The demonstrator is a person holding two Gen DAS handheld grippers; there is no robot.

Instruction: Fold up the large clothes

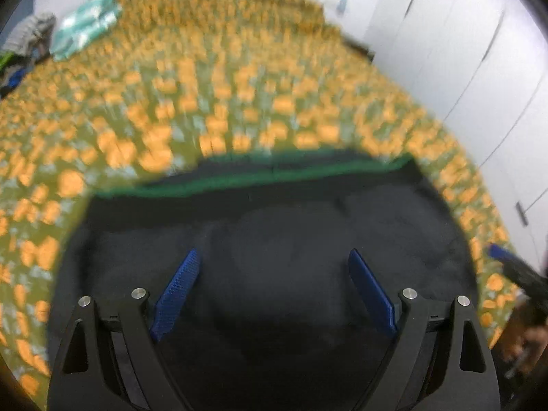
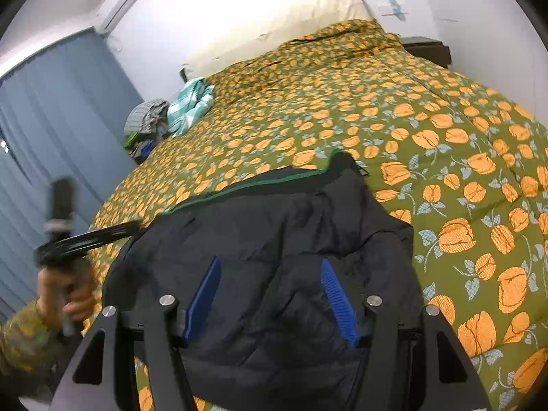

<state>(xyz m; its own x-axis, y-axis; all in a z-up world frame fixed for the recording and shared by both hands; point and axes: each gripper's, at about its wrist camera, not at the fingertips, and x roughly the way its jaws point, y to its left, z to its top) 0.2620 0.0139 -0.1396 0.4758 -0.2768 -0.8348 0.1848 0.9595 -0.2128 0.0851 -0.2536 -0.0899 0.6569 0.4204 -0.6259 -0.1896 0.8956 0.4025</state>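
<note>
Lying near the foot of the bed (image 2: pixel 445 109), the dark quilted jacket (image 2: pixel 274 233) sits in a compact, roughly squared bundle on the floral comforter (image 1: pixel 239 102), its green trim (image 1: pixel 260 179) showing along the far edge. The fold appears well advanced, judging by the tidy outline.

Left hand-held gripper (image 1: pixel 274 291): jaws spread wide above the jacket, nothing between the blue pads. Right hand-held gripper (image 2: pixel 270 294): jaws partly apart over the near portion of the jacket, also empty — no fabric is pinched in either view. The left-wrist view is blurred, so fine detail there cannot be read.

Risks from this position:
- The padded fabric looks springy; an unpressed fold may relax and open, most likely at the right side where a flap (image 2: pixel 346 171) stands raised.
- Closing on only the top layer would peel the bundle apart on lifting.
- The soft comforter gives little backing, so a deep grasp could gather bedding with the jacket.

Surroundings: a teal-and-white striped cloth (image 2: pixel 190 106) and a heap of other clothes (image 2: pixel 147 120) lie at the far left edge of the bed, well apart from the jacket. A cream pillow (image 2: pixel 284 24) lies at the head; blue curtains (image 2: pixel 51 120) hang on the left, white cupboard doors (image 1: pixel 462 68) on the right. Nothing obstructs the jacket itself.
</note>
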